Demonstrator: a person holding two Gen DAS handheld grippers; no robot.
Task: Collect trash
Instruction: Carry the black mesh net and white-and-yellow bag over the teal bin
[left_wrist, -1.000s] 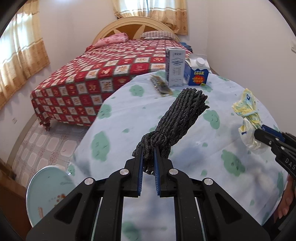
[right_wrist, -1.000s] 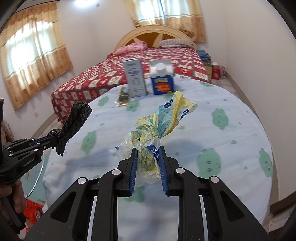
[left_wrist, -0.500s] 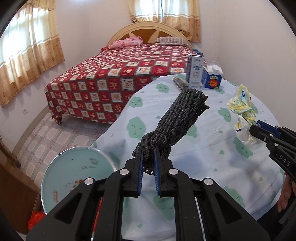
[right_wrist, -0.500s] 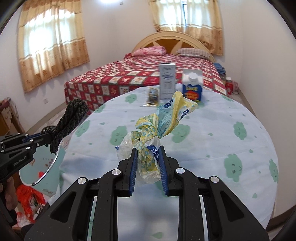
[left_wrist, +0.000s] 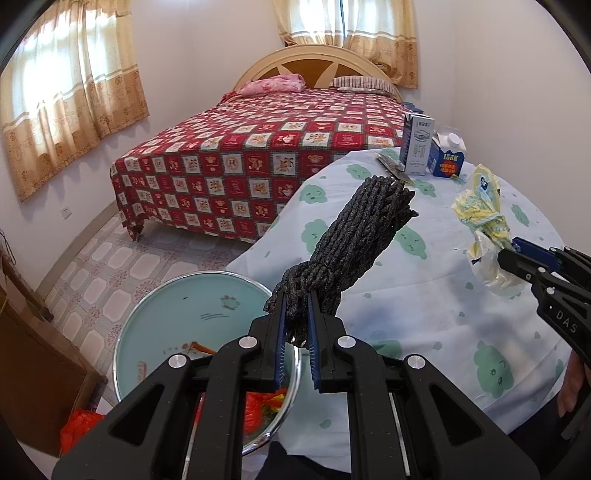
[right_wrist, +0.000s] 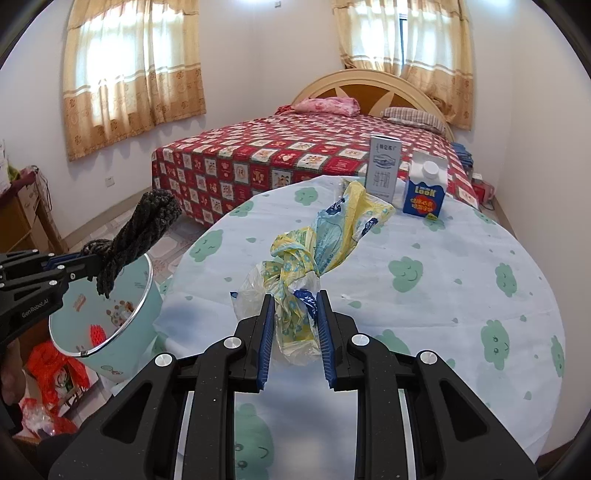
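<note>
Left gripper (left_wrist: 295, 325) jaws pinching rope bundle (left_wrist: 354, 243), right gripper (right_wrist: 295, 325) jaws pinching knotted plastic bag (right_wrist: 314, 254), bin (left_wrist: 155, 306) contents partly hidden, perhaps wrappers.

The round table's cloth (right_wrist: 424, 254) is pale blue with green cloud faces. The rope bundle (left_wrist: 354, 240) is dark grey, the knotted plastic bag (right_wrist: 314, 254) yellow and light blue (partly clear). The bin (left_wrist: 207, 295) is mint inside. The bedspread (right_wrist: 295, 155) is red checks, the curtains (right_wrist: 129, 85) tan and white.
</note>
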